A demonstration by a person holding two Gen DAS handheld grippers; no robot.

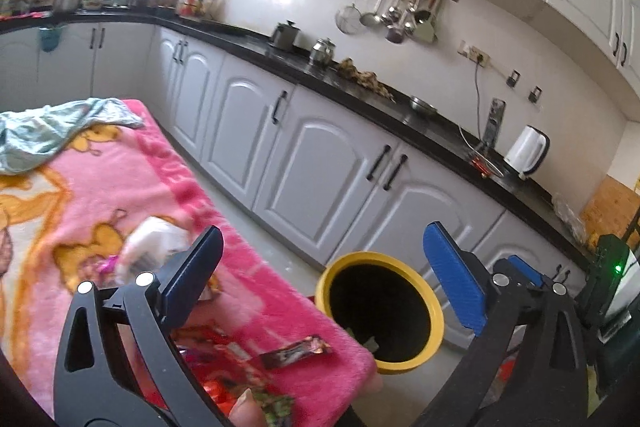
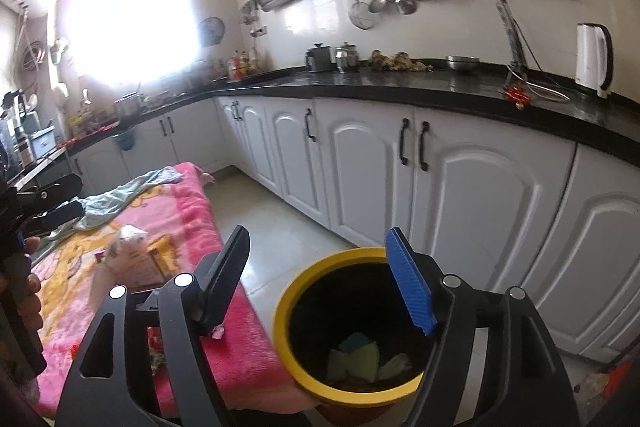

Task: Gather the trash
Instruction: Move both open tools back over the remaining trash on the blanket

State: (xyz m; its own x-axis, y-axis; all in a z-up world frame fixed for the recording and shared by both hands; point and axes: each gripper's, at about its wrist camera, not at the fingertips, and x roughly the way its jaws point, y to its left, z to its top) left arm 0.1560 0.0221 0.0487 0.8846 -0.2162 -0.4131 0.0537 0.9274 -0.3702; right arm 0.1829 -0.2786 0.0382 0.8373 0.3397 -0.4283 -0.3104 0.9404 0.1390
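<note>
The yellow-rimmed black bin (image 1: 434, 319) stands on the floor at the corner of the pink blanket (image 1: 132, 187). In the right wrist view the bin (image 2: 286, 339) holds green and teal scraps (image 2: 356, 357). My left gripper (image 1: 320, 247) is wide open and empty, above the blanket's edge and the bin. My right gripper (image 2: 318, 239) is open and empty over the bin's mouth. On the blanket lie a brown wrapper (image 1: 296, 349), red wrappers (image 1: 216, 347), a green wrapper (image 1: 276, 407) and a crumpled white bag (image 1: 156, 243). A small wrapper (image 2: 218, 331) lies by the right gripper's left finger.
White cabinets (image 1: 320, 167) under a black counter (image 2: 400, 87) run along the far side, with a strip of tiled floor (image 2: 272, 227) before them. A pale green cloth (image 1: 48, 131) lies at the blanket's far end. A white kettle (image 2: 594, 59) stands on the counter.
</note>
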